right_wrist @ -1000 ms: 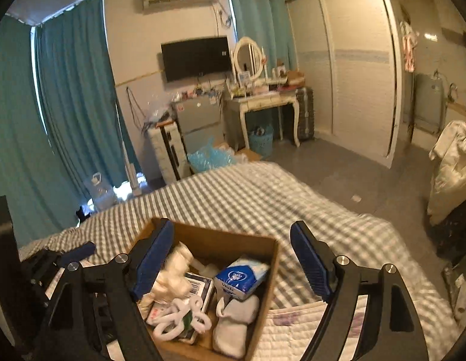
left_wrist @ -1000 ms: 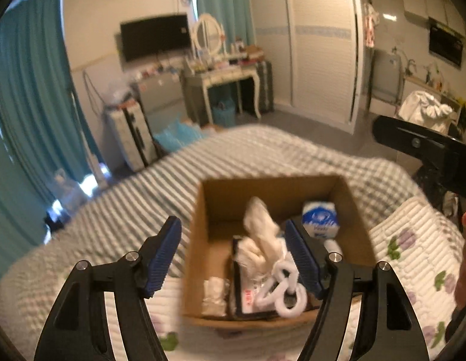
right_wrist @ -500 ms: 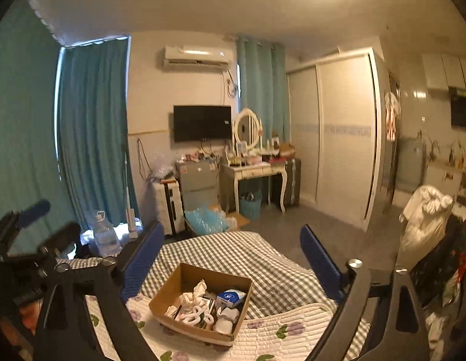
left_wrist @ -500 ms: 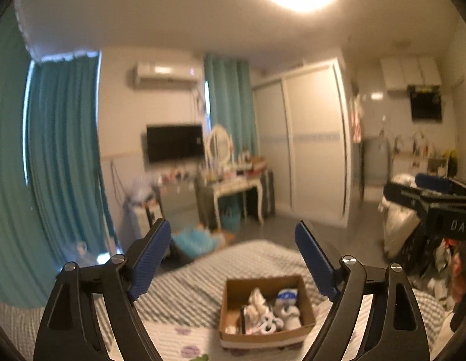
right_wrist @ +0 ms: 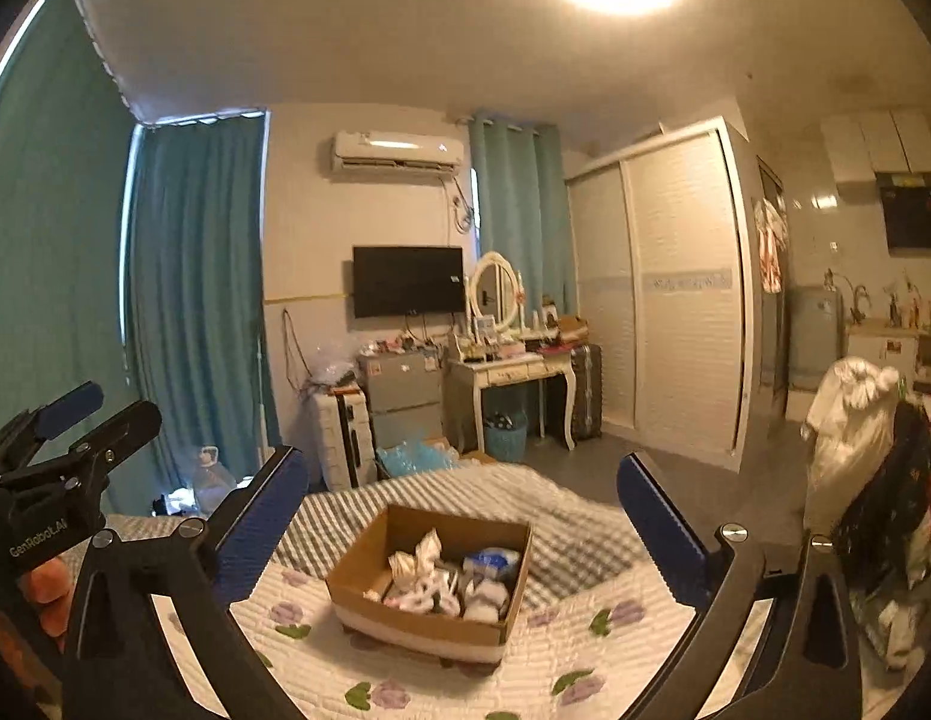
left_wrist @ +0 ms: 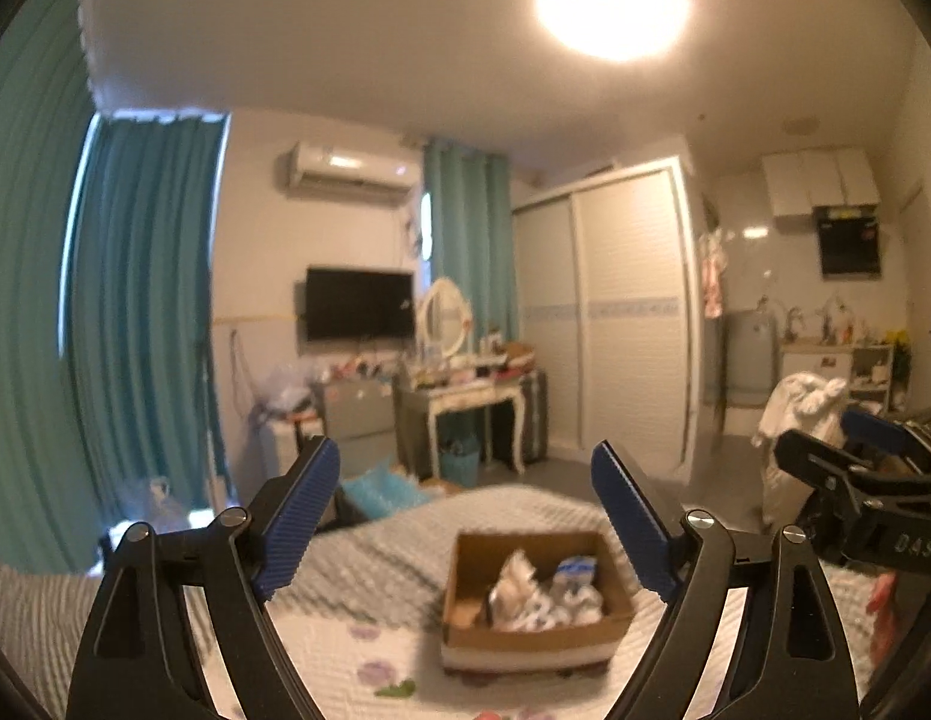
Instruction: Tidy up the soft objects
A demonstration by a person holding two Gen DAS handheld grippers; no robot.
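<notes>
An open cardboard box [left_wrist: 534, 639] [right_wrist: 369, 585] sits on the bed's floral quilt [right_wrist: 591, 654]. It holds white soft items [right_wrist: 426, 567] and a blue-and-white tissue pack [right_wrist: 492, 559]. My left gripper [left_wrist: 465, 516] is open and empty, held well back from and above the box. My right gripper [right_wrist: 465, 519] is open and empty too, at a similar distance. Each gripper shows at the edge of the other's view, the right one [left_wrist: 855, 480] and the left one [right_wrist: 69, 426].
A grey checked blanket [right_wrist: 465, 495] covers the far end of the bed. Beyond stand a white dressing table [right_wrist: 507, 372], a wall TV [right_wrist: 408, 281], teal curtains [right_wrist: 195, 300], a sliding wardrobe [right_wrist: 681, 294] and a white bundle [right_wrist: 849, 426] at right.
Both grippers pulled back and up from close over the box. The box now looks small and far. Both stay open and empty.
</notes>
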